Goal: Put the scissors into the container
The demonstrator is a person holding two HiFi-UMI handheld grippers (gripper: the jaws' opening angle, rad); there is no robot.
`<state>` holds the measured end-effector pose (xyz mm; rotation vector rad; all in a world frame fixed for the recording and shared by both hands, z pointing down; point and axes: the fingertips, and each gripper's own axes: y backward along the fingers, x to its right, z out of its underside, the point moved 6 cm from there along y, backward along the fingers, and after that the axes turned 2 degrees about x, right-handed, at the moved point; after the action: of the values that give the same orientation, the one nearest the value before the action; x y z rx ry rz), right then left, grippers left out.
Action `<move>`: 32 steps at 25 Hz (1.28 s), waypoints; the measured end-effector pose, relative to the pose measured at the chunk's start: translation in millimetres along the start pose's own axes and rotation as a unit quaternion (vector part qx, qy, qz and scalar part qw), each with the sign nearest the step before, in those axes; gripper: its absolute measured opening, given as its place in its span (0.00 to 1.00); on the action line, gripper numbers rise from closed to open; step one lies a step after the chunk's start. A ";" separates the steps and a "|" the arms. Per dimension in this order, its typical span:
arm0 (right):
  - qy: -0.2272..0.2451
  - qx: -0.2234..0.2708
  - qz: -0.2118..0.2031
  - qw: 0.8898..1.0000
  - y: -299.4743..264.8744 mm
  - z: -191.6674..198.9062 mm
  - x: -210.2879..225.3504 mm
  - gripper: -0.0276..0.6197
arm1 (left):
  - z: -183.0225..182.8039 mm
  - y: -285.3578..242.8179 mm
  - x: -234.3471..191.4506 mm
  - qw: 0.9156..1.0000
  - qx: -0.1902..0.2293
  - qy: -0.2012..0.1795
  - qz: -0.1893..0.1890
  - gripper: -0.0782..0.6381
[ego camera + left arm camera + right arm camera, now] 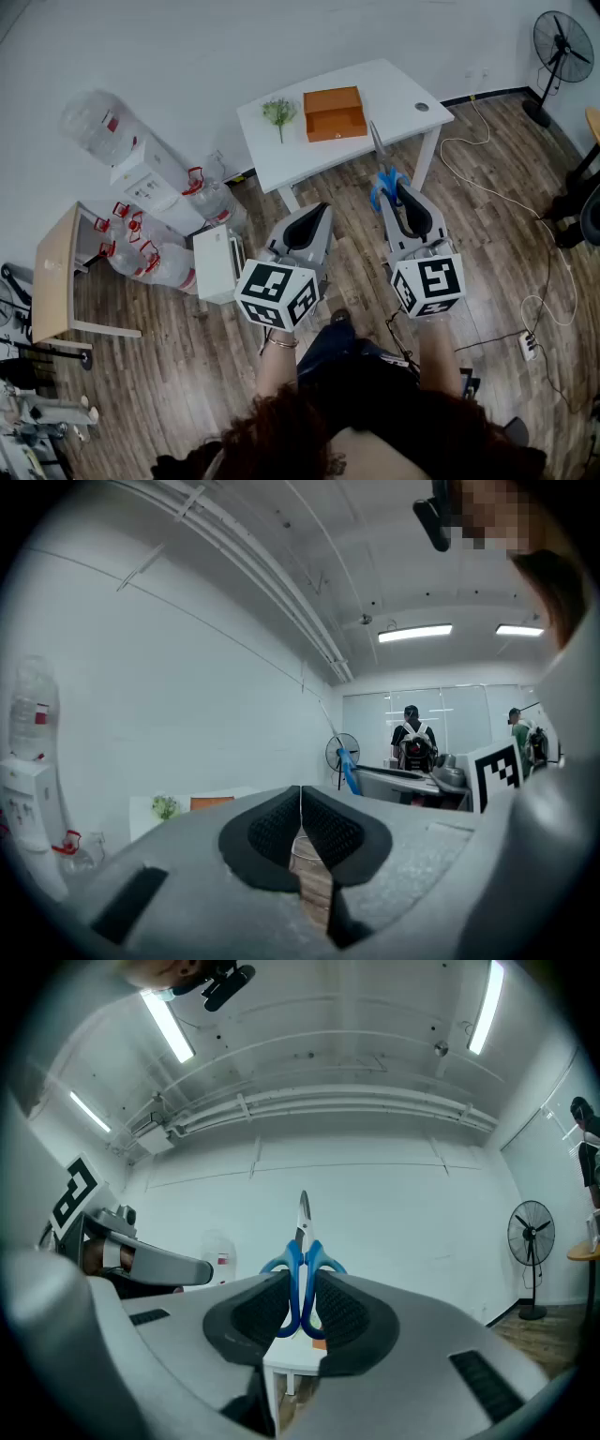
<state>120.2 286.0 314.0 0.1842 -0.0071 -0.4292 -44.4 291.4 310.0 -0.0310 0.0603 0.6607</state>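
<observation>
The right gripper's [302, 1290] ribbed black pads clamp the blue plastic loop handles of the scissors [302, 1241], whose slim steel blades point straight ahead toward 12 o'clock. The boxy orange container [335, 113] sits on the white table [398, 92], at 11 o'clock from the blade tip. The left gripper [300, 803] is closed and empty.

Blue scissors [302, 1241], blades closed; orange container [335, 113]

Blue-handled scissors [302, 1247], orange container [335, 113], white table [394, 94], brown plank floor [187, 356], green plant [279, 112].
</observation>
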 end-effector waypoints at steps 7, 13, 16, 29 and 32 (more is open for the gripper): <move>-0.022 0.012 0.011 1.000 -2.2 4.6 18.4 0.17 | 2.4 -17.7 3.7 1.000 -0.004 0.001 0.003 0.13; 0.002 0.004 0.012 1.000 -20.6 13.6 27.3 0.17 | 3.8 -42.5 -7.6 1.000 -0.005 0.003 0.013 0.13; 0.007 -0.001 0.011 1.000 -34.4 19.7 34.1 0.17 | 5.0 -57.4 -17.9 1.000 -0.003 0.004 0.015 0.13; 0.024 -0.020 0.022 0.999 -119.2 31.8 54.1 0.17 | -5.2 -118.1 -87.6 1.000 0.001 0.015 0.023 0.13; 0.027 -0.024 0.026 0.999 -140.1 34.3 54.7 0.17 | -7.6 -128.9 -107.1 0.999 0.001 0.016 0.027 0.13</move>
<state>110.4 132.2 320.8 0.1482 0.0521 -0.3719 -50.0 123.7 310.7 -0.0380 0.0936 0.7150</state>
